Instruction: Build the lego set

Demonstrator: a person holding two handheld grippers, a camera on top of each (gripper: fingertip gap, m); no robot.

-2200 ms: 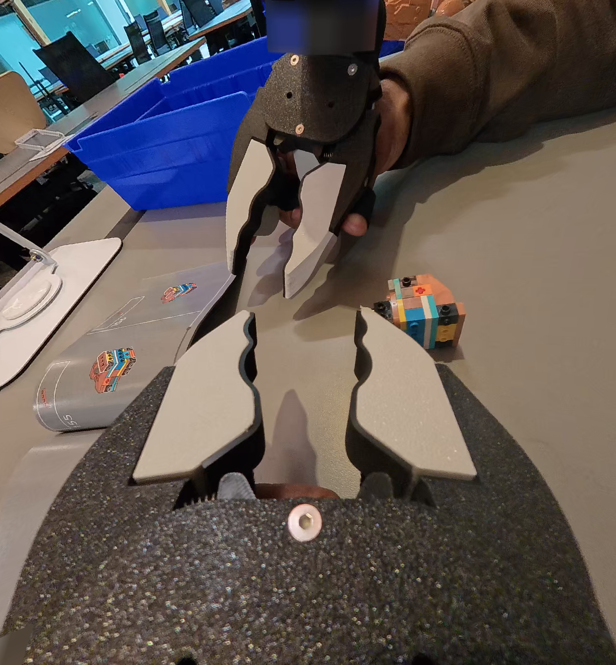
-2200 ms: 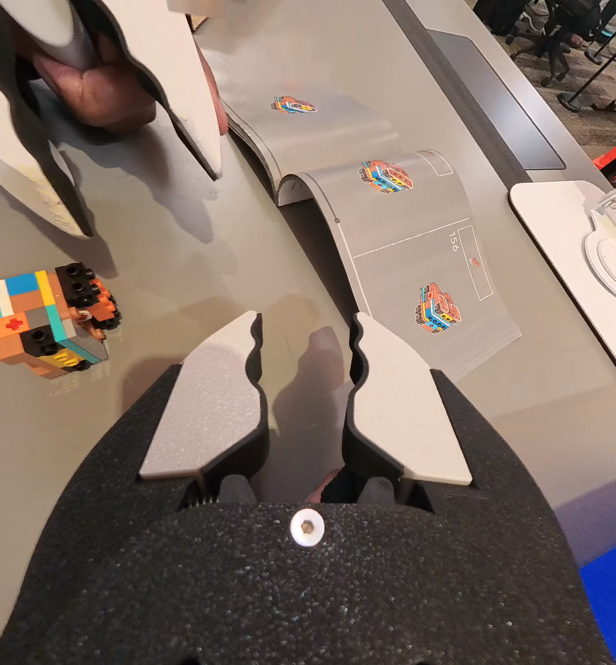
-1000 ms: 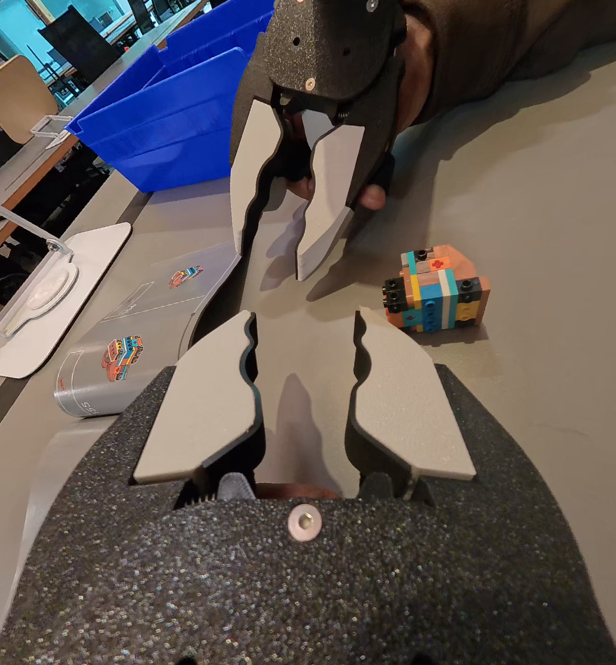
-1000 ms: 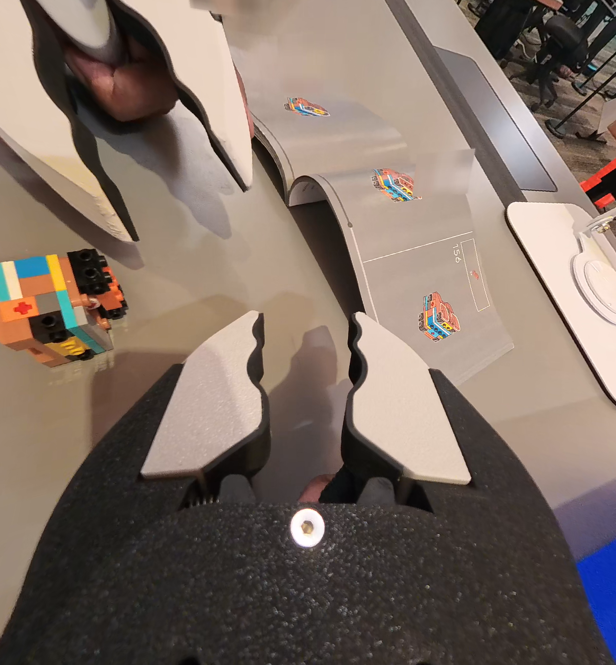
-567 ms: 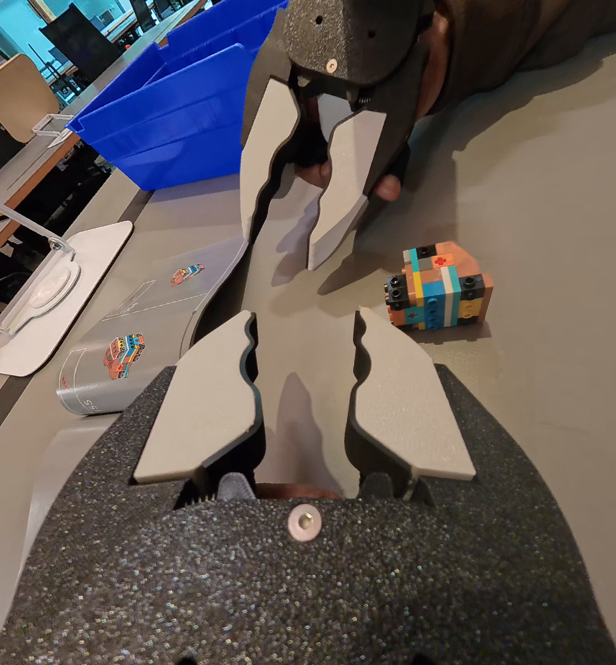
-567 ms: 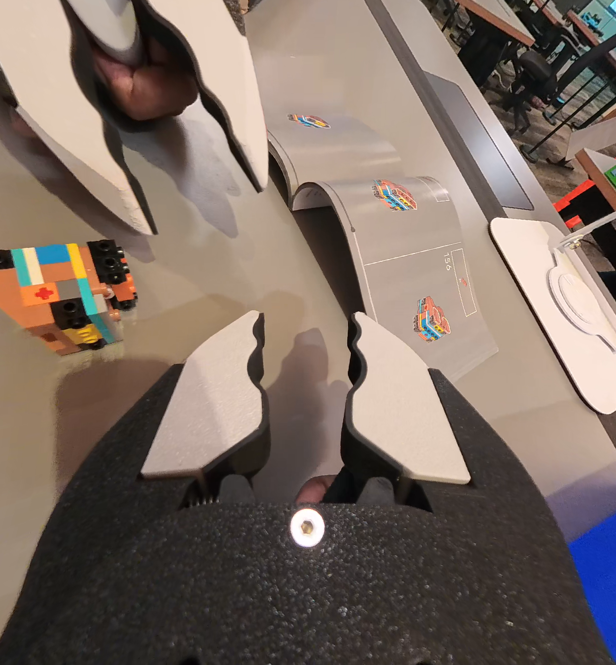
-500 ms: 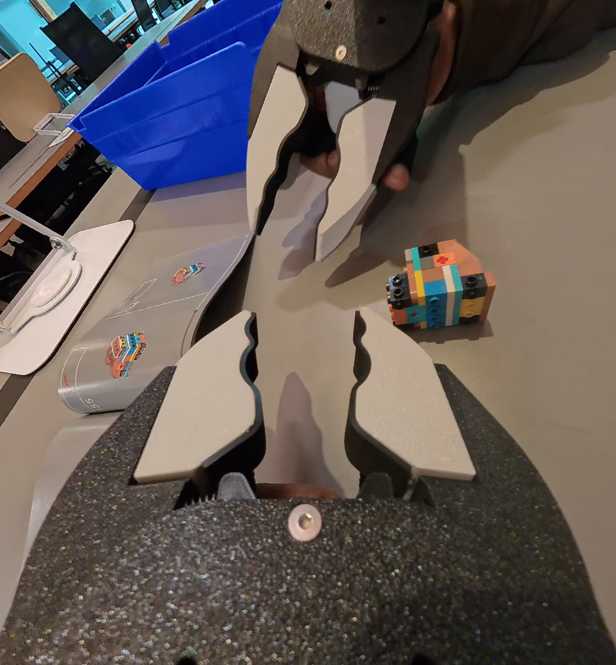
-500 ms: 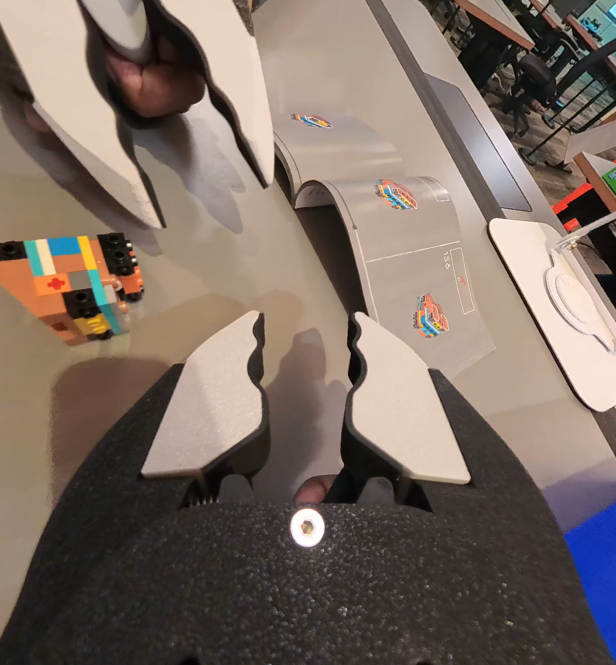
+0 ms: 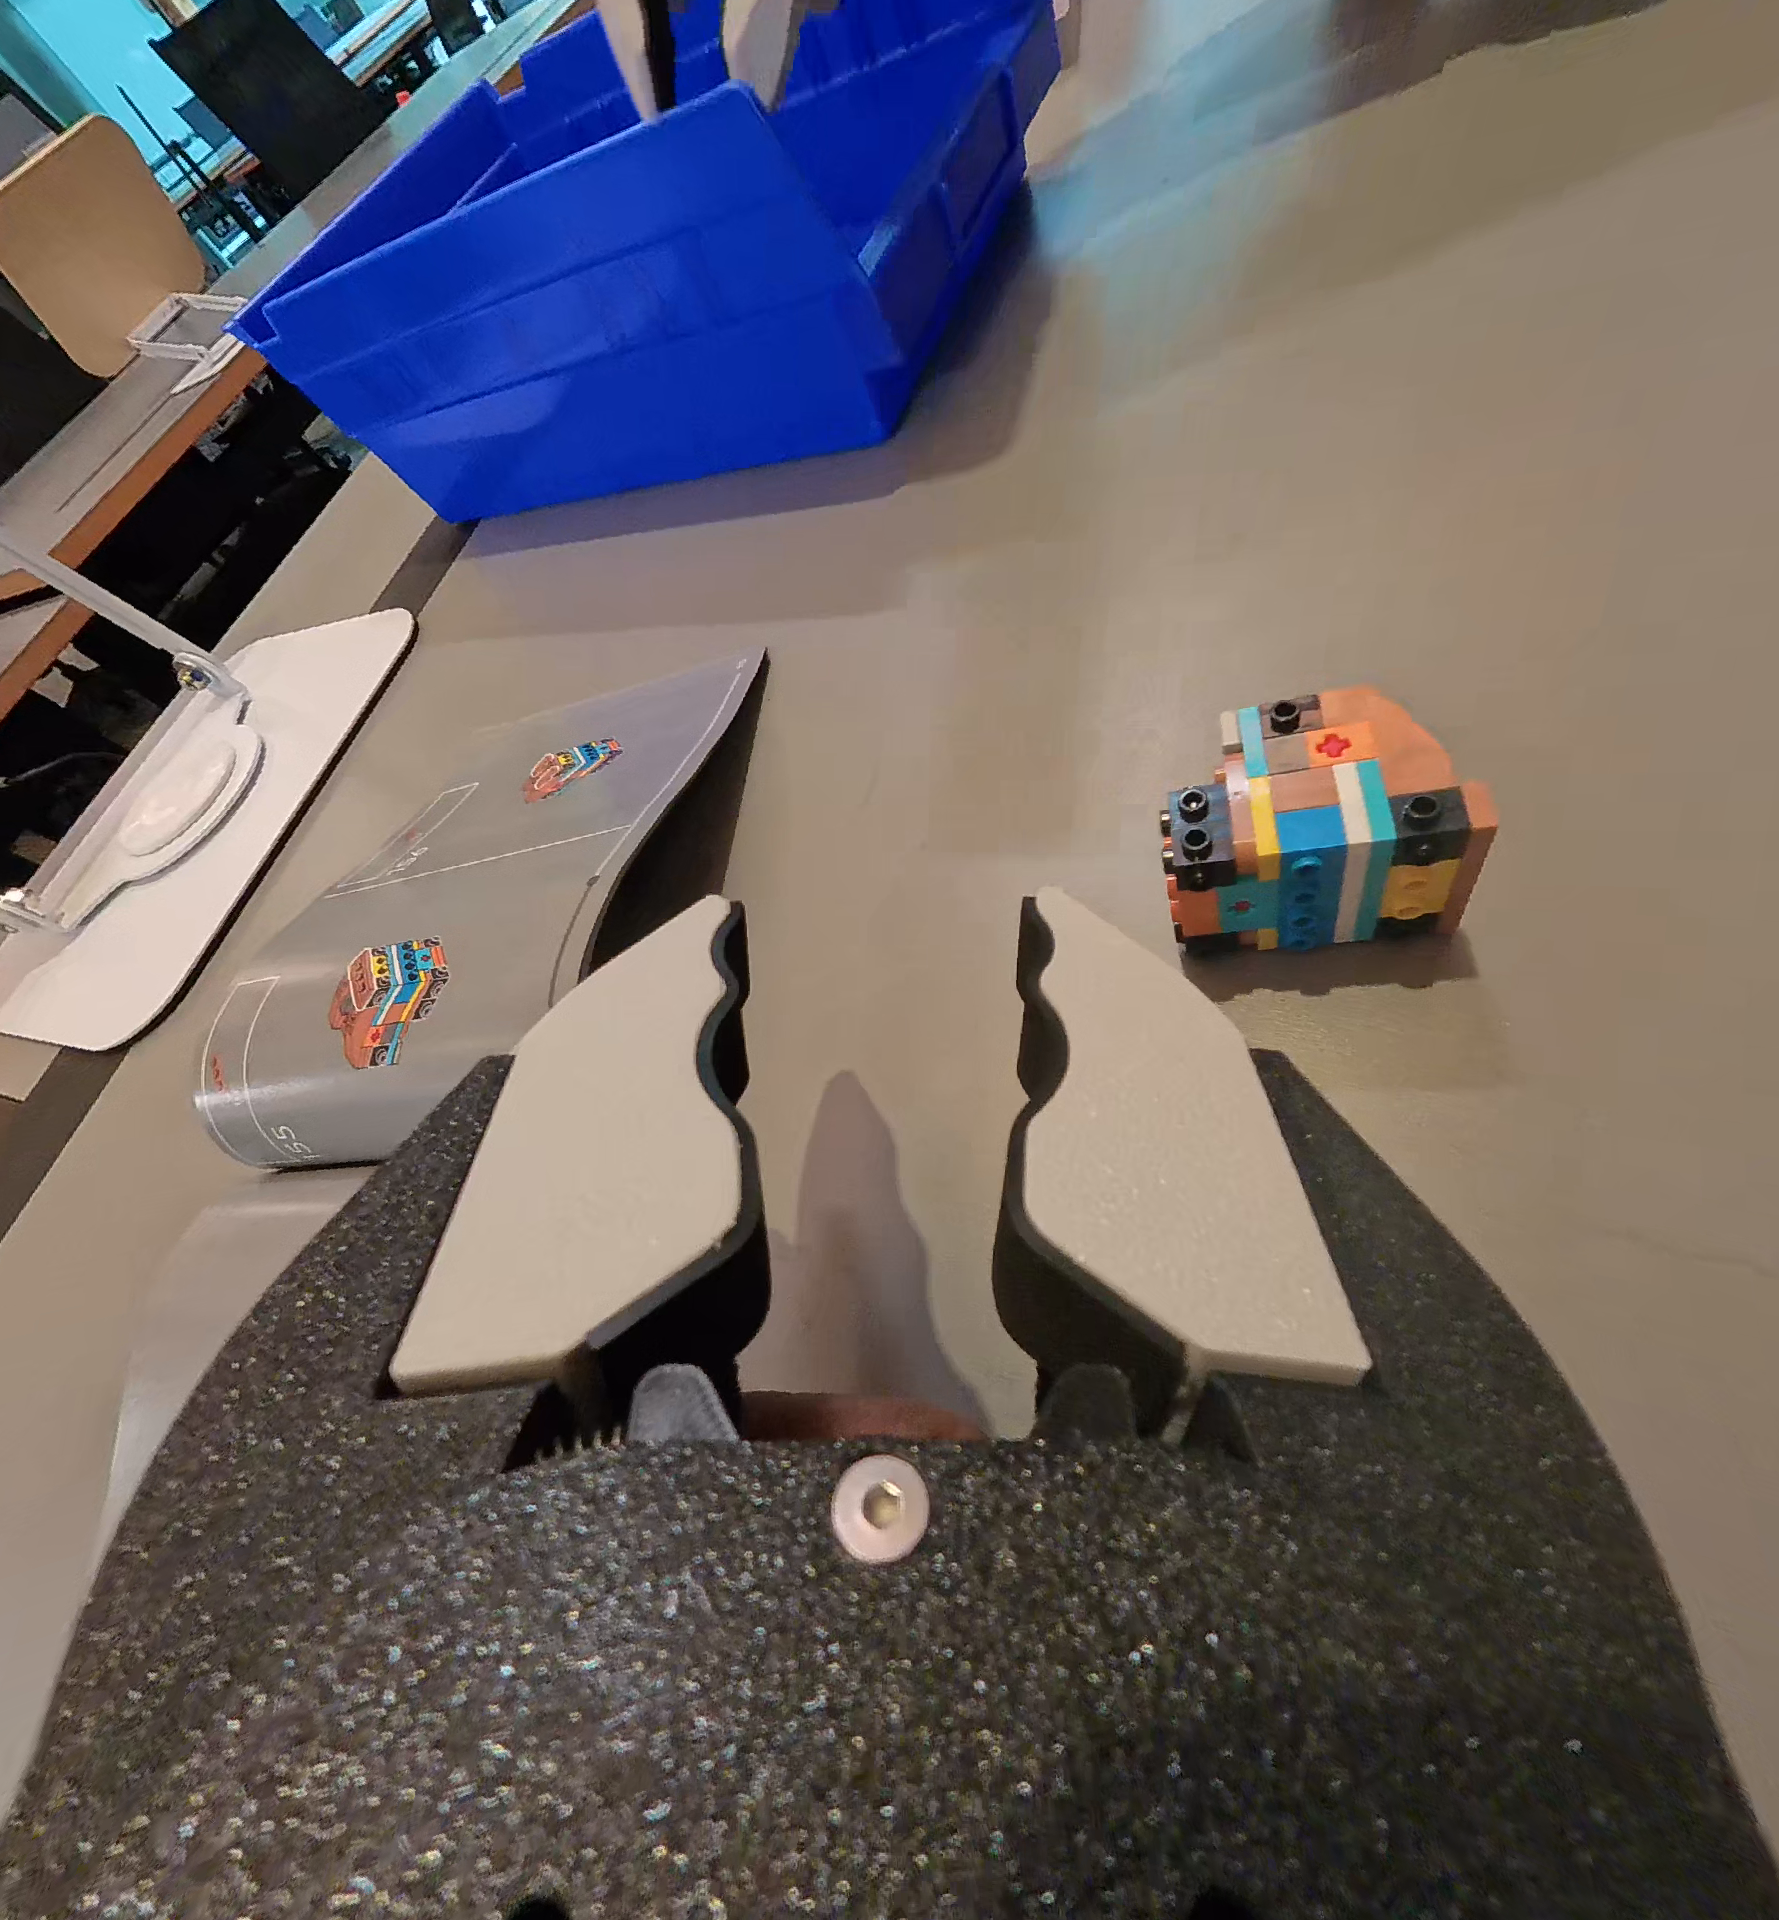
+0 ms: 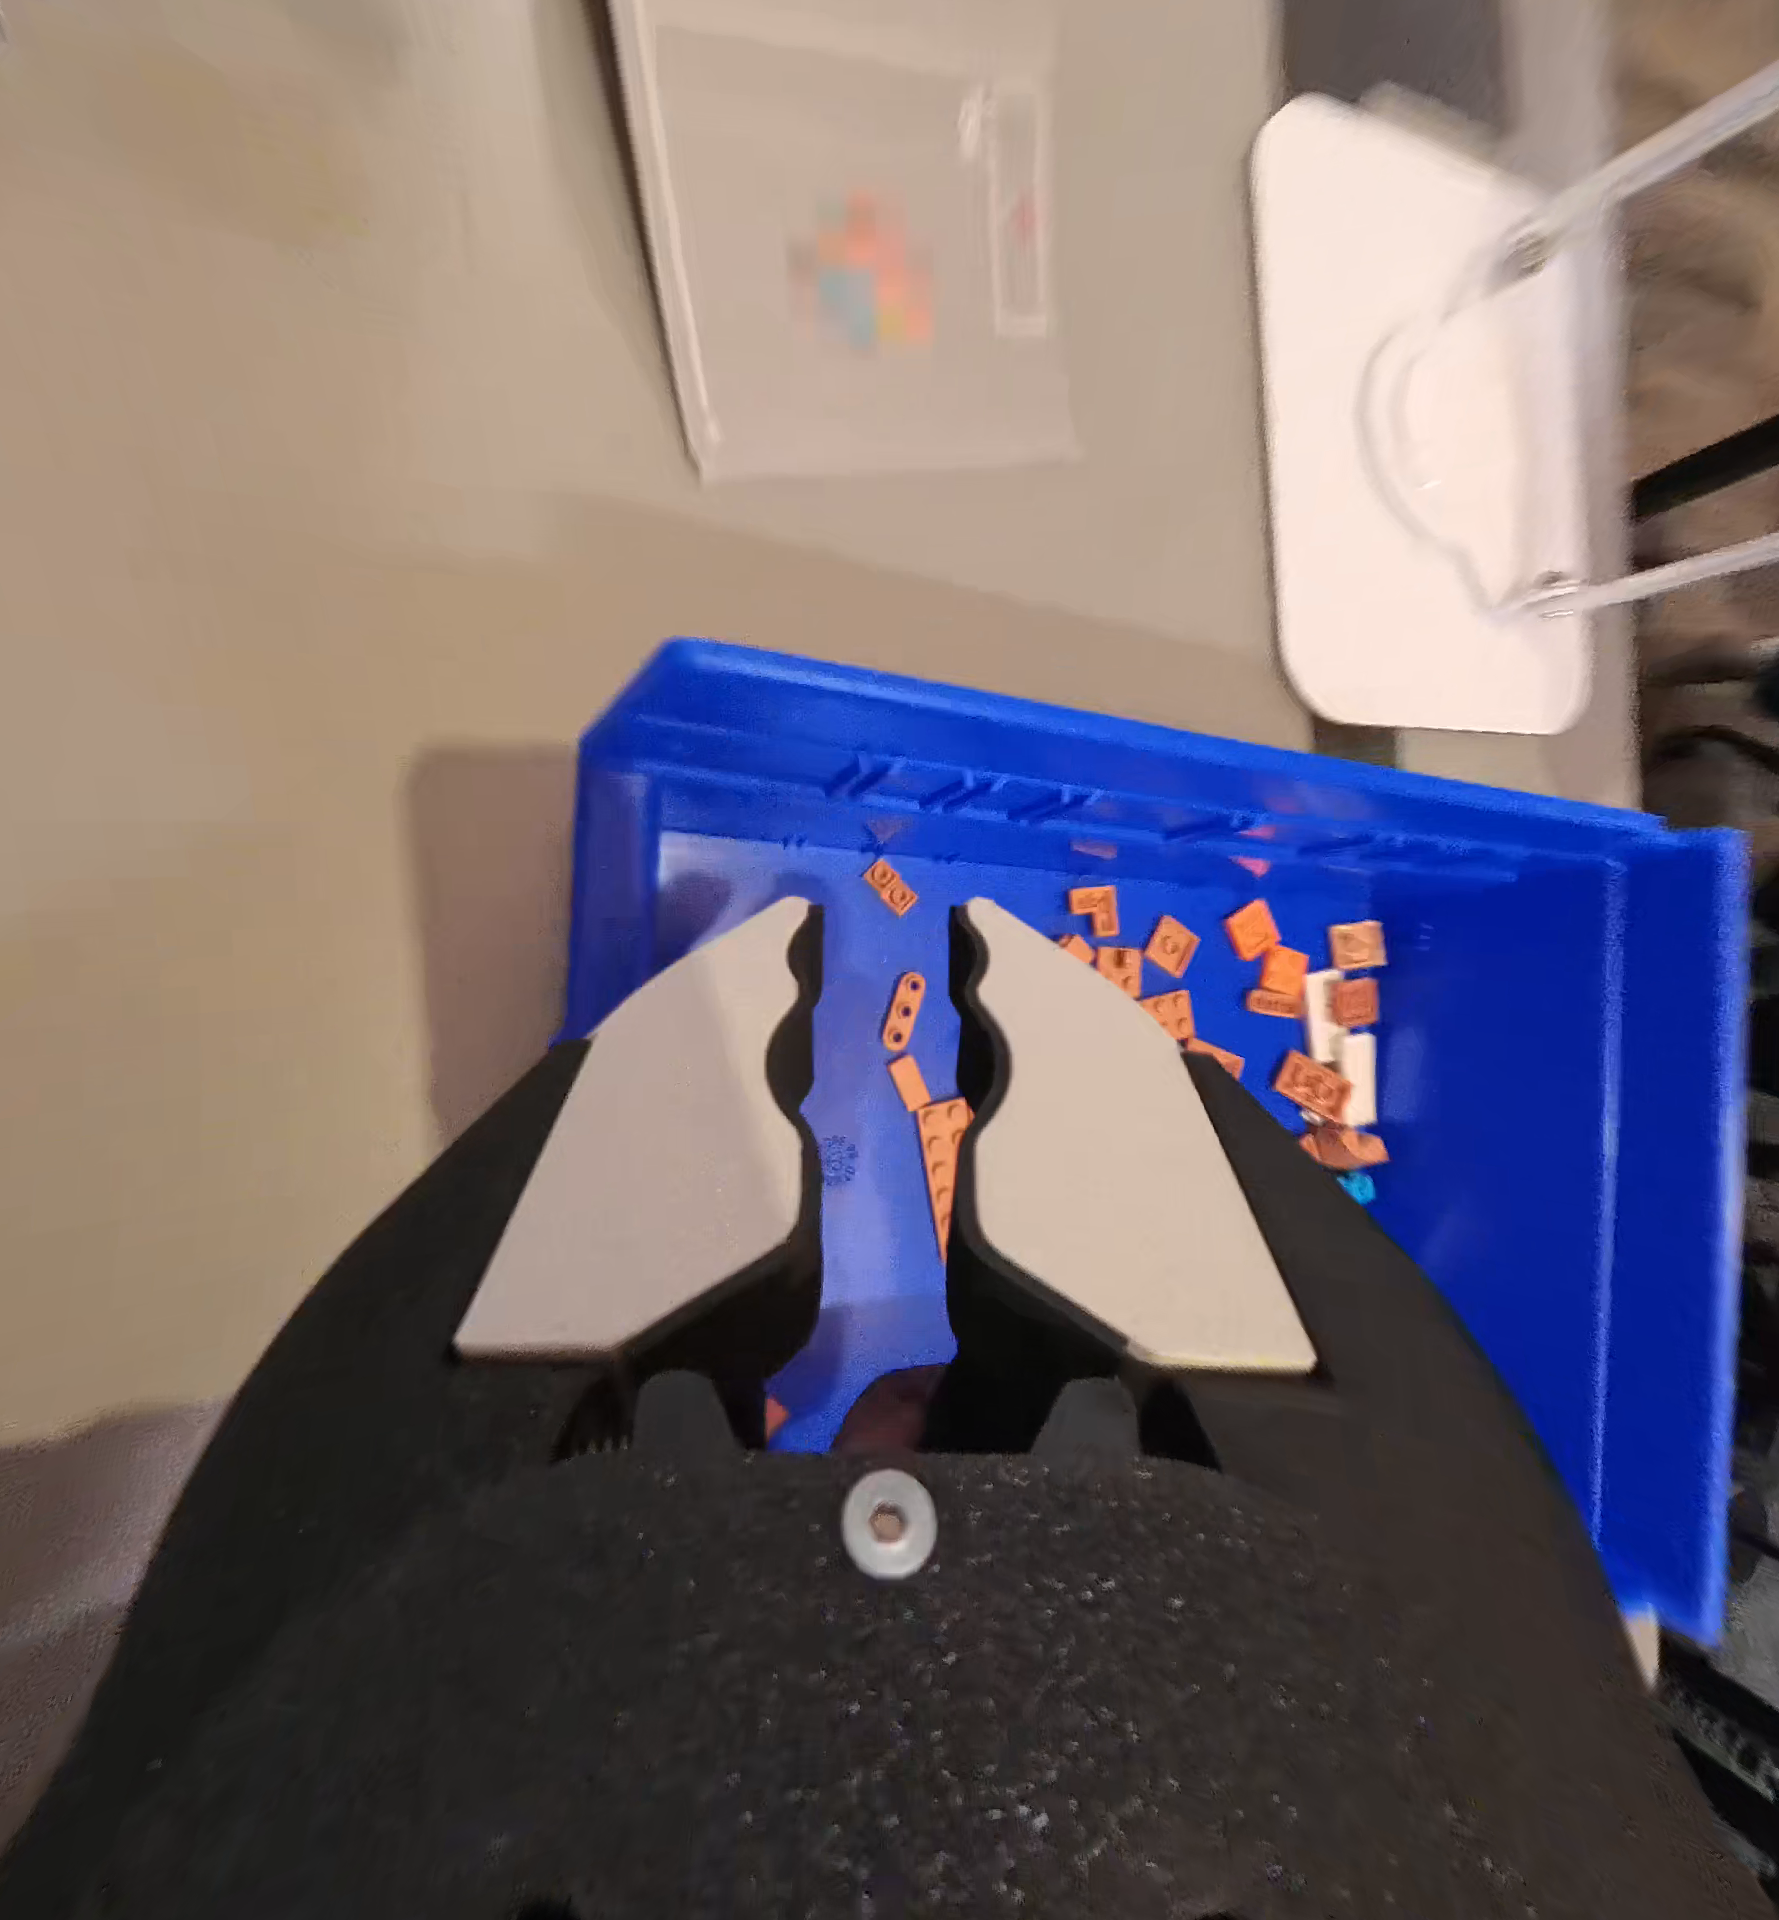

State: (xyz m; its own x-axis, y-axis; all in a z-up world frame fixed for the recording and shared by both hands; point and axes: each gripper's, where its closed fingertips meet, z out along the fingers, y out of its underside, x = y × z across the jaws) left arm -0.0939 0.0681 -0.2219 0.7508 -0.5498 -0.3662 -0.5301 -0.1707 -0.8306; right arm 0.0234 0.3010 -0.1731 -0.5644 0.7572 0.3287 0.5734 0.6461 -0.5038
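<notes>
Left wrist view: the left gripper [image 9: 874, 925] is held with jaws apart and empty above the grey table [image 9: 1487, 436], the part-built lego model [image 9: 1321, 821] lying just right of it. The right gripper [image 10: 885, 914], jaws parted and holding nothing, is seen over the blue bin [image 10: 1643, 1195] of loose orange bricks [image 10: 1171, 945].

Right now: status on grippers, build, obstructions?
Left gripper open, empty, over table. Right gripper open above blue bin of loose orange pieces. Lego build on table, untouched. No obstructions.

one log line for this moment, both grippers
left gripper open, idle near lego model | right gripper open over blue bin of orange pieces
</notes>
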